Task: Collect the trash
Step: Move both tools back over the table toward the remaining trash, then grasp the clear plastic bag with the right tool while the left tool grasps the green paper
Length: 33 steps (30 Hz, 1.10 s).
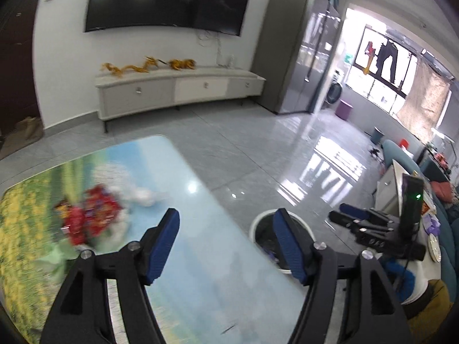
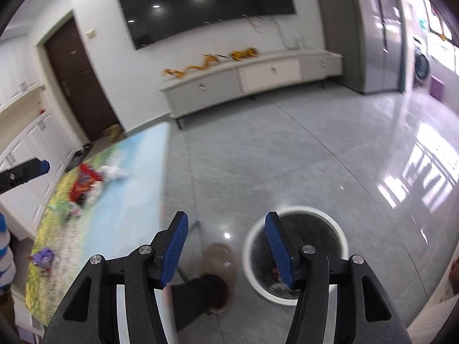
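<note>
Both grippers are raised between table and bin, each empty. The left gripper (image 1: 226, 246) has its jaws spread with nothing between the blue pads; the right gripper (image 2: 226, 252) likewise stands apart and holds nothing, its right finger overlapping the view of the white waste bin (image 2: 341, 235) on the floor. The bin already holds some scraps at its bottom, so the step in hand appears to be the return from a drop toward the next pickup.

Remaining trash lies on the table (image 1: 206, 229), toward its far left: a heap of red wrappers (image 1: 91, 215) with crumpled white tissue (image 1: 143, 196) touching it on the right. In the right wrist view a small purple scrap (image 2: 43, 256) lies apart, nearer on the same table. The next move likely calls for reaching left over the tabletop and closing on a piece of the heap.

A person's slippered foot (image 2: 215, 286) stands just left of the bin. The TV cabinet (image 1: 178, 89) stands far off against the wall.
</note>
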{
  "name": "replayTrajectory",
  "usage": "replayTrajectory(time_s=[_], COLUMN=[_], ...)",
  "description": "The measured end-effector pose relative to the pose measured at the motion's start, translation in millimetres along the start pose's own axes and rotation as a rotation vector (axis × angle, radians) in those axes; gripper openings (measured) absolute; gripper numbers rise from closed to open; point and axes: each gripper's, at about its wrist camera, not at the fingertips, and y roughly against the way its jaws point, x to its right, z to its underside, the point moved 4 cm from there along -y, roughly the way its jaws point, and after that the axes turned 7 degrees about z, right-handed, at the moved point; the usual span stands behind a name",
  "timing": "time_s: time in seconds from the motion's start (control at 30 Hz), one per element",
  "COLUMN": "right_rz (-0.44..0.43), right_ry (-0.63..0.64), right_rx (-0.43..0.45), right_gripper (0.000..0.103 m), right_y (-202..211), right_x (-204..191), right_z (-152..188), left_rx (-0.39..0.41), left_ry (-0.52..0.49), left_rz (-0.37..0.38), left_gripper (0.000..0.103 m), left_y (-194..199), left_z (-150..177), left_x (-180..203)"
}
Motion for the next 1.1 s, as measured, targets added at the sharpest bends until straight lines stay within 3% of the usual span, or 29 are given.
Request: replayTrajectory(time_s=[0.23, 0.33, 0.43, 0.77, 1.1], right_rz=[-0.082, -0.107, -0.13, -0.197, -0.214], right_ry=[0.107, 0.138, 0.173, 0.319, 0.48], right_rx=[0.046, 0.043, 0.019, -0.094, -0.121], right_gripper=[0.054, 0.058, 0.058, 0.058, 0.058], right_y=[14, 7, -16, -123, -206], right_x=[-72, -94, -120, -209, -271], right_z=[-21, -25, -29, -42, -53], left_rx=[0.034, 0.007, -0.029, -0.176, -0.204], left_ry=[0.07, 0.101, 0.129, -0.003, 0.002], left_rz=[-0.182, -0.267, -0.301, -0.332, -0.289], left_gripper=[0.067, 0.071, 0.072, 0.073, 0.072], left_y=[60, 69, 64, -4, -32], left_z=[27, 39, 51, 68, 69], left_x=[-96, -140, -174, -209, -242])
